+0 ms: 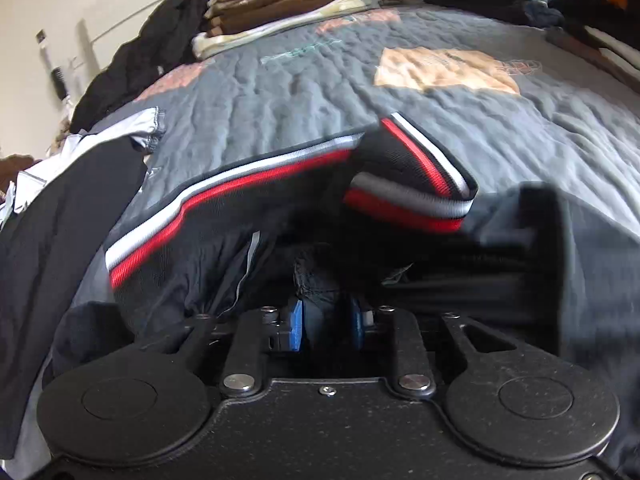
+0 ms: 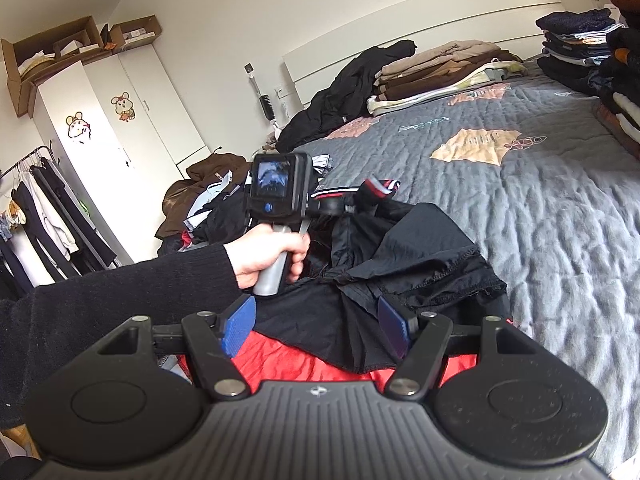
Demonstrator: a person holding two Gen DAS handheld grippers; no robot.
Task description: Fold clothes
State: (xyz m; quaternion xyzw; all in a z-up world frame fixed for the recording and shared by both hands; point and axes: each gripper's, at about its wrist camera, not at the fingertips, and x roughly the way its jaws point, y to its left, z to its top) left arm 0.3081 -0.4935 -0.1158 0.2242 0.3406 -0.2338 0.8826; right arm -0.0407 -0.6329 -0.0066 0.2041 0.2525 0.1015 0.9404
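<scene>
Jaws of your left gripper (image 1: 326, 322) pinch a bunch of the black jacket (image 2: 416, 256); your right gripper (image 2: 316, 330) hangs released above it. Jacket lies crumpled on the bed (image 2: 540, 200), near your edge: soft, light, slippery; grip the striped hem (image 1: 240, 180).

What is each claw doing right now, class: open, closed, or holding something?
Left claw: closed on a bunch of the black garment.
Right claw: open, holding nothing, hovering above the garment.

the left tongs (image 1: 327, 322) pinch a bunched fold of a black garment (image 1: 224, 240) with red-and-white striped trim, lying on the grey quilted bed (image 1: 500, 128).
</scene>
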